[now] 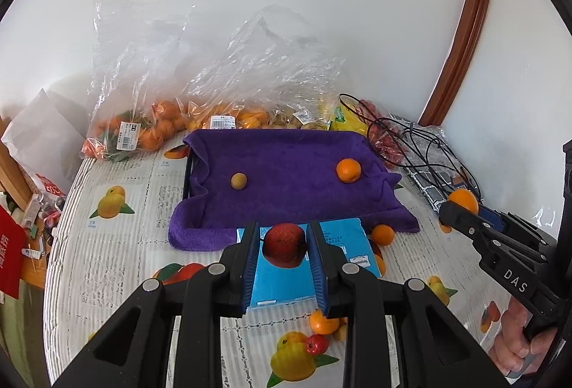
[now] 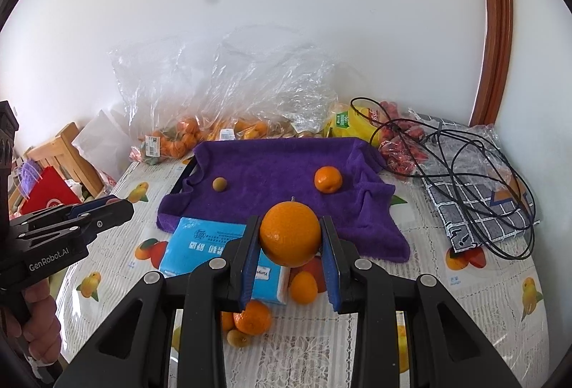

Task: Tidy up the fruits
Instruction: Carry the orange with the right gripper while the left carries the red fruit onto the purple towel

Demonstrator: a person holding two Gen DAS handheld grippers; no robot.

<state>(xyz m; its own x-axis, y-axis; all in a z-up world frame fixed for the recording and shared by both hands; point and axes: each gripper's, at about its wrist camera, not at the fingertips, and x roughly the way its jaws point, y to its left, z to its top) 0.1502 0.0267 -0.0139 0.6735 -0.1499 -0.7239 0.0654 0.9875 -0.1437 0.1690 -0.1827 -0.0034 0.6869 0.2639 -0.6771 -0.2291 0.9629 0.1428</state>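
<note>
My left gripper [image 1: 284, 245] is shut on a red, rough-skinned fruit [image 1: 285, 243], held above a blue tissue pack [image 1: 286, 284]. My right gripper [image 2: 290, 237] is shut on a large orange [image 2: 290, 233]; in the left wrist view that same orange [image 1: 463, 201] shows at the right. A purple towel [image 1: 286, 173] lies over a tray ahead, carrying a small brown fruit [image 1: 238, 181] and a tangerine [image 1: 348, 170]. Loose on the tablecloth lie a tangerine [image 1: 323, 322], a small red fruit [image 1: 316, 344] and another tangerine [image 1: 381, 234].
Clear plastic bags of oranges [image 1: 150, 127] and other fruit line the wall behind the towel. A black cable [image 2: 464, 166] coils over a checked bag [image 2: 475, 209] at the right. A wooden chair [image 2: 64, 152] and red packet [image 2: 46, 191] stand left. A person's hand [image 1: 518, 345] holds the right gripper.
</note>
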